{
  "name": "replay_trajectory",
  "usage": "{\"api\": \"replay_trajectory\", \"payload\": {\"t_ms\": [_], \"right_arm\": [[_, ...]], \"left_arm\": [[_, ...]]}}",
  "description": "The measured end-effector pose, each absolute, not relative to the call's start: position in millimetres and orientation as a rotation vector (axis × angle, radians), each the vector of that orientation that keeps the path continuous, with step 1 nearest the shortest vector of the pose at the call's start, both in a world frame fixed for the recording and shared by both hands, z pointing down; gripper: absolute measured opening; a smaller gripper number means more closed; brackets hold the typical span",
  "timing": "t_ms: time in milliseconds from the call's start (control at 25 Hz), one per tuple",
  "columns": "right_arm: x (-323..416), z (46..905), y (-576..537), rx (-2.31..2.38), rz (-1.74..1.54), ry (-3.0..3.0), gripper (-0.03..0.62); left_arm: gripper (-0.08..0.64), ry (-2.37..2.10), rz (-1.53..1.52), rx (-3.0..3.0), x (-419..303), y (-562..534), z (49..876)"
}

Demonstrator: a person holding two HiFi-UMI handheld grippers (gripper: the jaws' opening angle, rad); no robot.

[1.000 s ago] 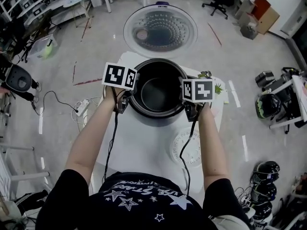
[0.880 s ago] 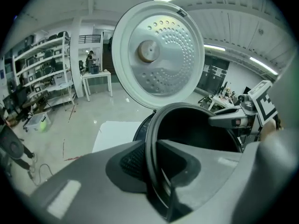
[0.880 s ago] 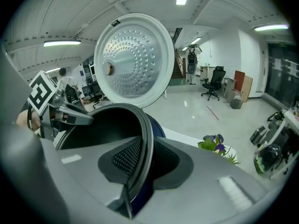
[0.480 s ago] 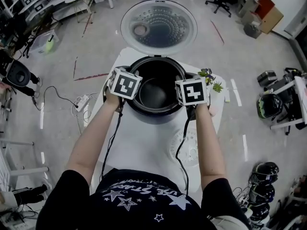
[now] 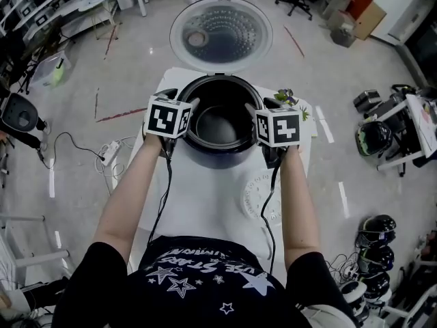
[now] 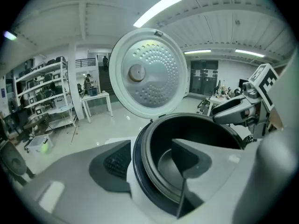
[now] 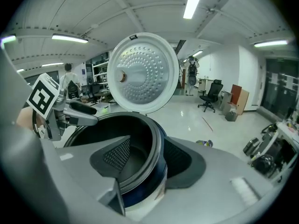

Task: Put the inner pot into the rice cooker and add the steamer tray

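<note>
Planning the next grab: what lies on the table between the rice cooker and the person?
In the head view, the white steamer tray lies flat there, toward the person's right, partly hidden by the right forearm.

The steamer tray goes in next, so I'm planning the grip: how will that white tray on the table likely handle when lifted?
The steamer tray looks thin and perforated, so it is probably light and fairly stiff. It lies flat on the smooth white table, so it may slide rather than lift if nudged at its rim.
</note>
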State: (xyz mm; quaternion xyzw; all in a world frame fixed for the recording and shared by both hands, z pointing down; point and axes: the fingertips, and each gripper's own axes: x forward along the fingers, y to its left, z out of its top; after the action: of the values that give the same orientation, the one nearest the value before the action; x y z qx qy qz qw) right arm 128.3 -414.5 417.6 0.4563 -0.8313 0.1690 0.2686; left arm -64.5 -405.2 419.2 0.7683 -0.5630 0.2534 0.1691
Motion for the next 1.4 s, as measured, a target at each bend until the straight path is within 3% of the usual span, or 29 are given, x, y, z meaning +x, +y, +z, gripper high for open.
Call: {"api": "replay_trajectory", "payload": {"t_ms": [360,600,960,1400], "right_arm": [[137,392,-358,1.409,0.478,-2.235,0.298],[146,384,-323,1.527,0.507,-2.211,0.313],[186,389,-260,1.712,0.585,-2.093,0.316],[256,436,-171,1.922,0.723,-1.835,0.314]], "left_arm": [[0.271,-1.521,0.564,2.407,-56,-357,369],[0.232,-1.408,0.559,2.558,-37,-318,355],[0.112,-1.138,0.545,2.694,12,-271,358],[0.042,-0.819,0.664,2.725,73,-226,408]]}}
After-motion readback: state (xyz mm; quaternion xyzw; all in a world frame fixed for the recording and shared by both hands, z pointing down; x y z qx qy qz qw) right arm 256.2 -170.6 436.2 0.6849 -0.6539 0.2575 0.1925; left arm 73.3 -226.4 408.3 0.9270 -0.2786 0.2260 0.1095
